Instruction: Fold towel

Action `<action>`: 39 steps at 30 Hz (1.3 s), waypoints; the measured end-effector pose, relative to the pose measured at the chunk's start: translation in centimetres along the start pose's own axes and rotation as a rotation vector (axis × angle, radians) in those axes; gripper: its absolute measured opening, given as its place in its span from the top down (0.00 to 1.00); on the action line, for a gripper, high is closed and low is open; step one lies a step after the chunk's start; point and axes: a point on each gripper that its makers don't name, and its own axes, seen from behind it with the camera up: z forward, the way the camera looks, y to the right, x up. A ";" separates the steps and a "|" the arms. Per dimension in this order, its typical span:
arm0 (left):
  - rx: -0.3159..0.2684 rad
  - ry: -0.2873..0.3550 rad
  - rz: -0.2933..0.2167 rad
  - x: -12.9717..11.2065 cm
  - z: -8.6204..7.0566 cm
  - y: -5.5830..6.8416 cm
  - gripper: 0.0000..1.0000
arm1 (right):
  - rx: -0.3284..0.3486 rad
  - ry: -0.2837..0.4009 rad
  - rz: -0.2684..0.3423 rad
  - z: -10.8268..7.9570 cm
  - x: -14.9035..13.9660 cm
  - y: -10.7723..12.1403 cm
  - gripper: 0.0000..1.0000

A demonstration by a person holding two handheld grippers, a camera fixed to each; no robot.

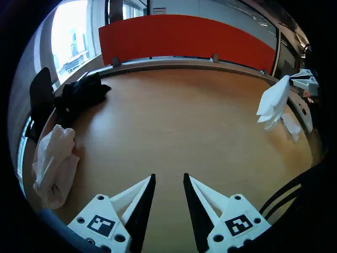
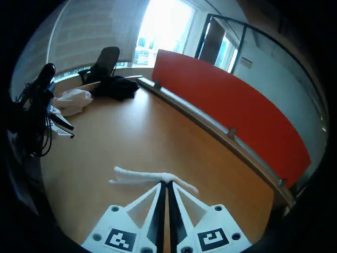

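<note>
Left gripper view: low over a light brown wooden table (image 1: 177, 126)
Left gripper (image 1: 168, 177): released, fingers wide apart, bare table between them
Stickers (image 1: 101, 225): black-and-white square patterns, one on each finger base
Towel (image 1: 274, 103): white, hanging down at the far right side of the table
Right gripper (image 1: 301, 78): holding the top of the towel
Red wall (image 1: 185, 38): along the back edge of the table
Sign (image 1: 159, 11): above the red wall, too small to read
Black bag (image 1: 82, 92): back left on the table
White bundle (image 1: 54, 160): near left edge, crumpled

Right gripper view: along the table toward a bright window (image 2: 168, 25)
Right gripper (image 2: 165, 183): clenched, both fingers squeezing the towel
Towel (image 2: 151, 176): seen edge-on, right at the fingertips
Left gripper (image 2: 61, 122): far left, fingers apart
</note>
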 end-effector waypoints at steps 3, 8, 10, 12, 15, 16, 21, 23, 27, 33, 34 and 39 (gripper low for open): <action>-0.001 0.000 0.004 0.1 0.2 0.1 0.52 | -0.013 -0.005 0.011 -0.4 -0.4 1.1 0.96; -0.002 0.001 0.011 0.3 0.4 0.3 0.52 | -0.037 -0.020 0.021 -1.0 -1.4 3.1 0.96; -0.002 0.000 0.012 0.3 0.5 0.4 0.52 | -0.047 -0.024 0.029 -1.2 -1.7 3.9 0.96; -0.001 0.000 0.012 0.4 0.5 0.4 0.52 | -0.056 -0.027 0.038 -1.4 -2.1 4.7 0.96; 0.000 -0.001 0.014 0.4 0.6 0.3 0.52 | -0.069 -0.032 0.057 -1.7 -2.6 5.8 0.96; 0.000 -0.001 0.014 0.4 0.6 0.3 0.52 | -0.074 -0.036 0.063 -1.8 -2.9 6.3 0.96; 0.003 -0.004 0.015 0.5 0.6 0.2 0.52 | -0.092 -0.058 0.084 -2.3 -4.2 8.2 0.96; 0.005 -0.005 0.014 0.5 0.7 0.2 0.52 | -0.098 -0.068 0.088 -2.4 -4.7 9.0 0.96; 0.007 -0.007 0.017 0.6 0.8 0.2 0.52 | -0.112 -0.083 0.096 -2.7 -5.6 10.4 0.96; 0.009 -0.009 0.022 0.6 0.8 0.2 0.52 | -0.139 -0.105 0.099 -3.2 -6.7 12.7 0.96; 0.009 -0.009 0.023 0.7 0.8 0.3 0.52 | -0.144 -0.107 0.101 -3.4 -6.9 13.1 0.96; 0.011 -0.011 0.029 0.8 0.8 0.4 0.52 | -0.169 -0.119 0.107 -3.9 -7.7 15.1 0.96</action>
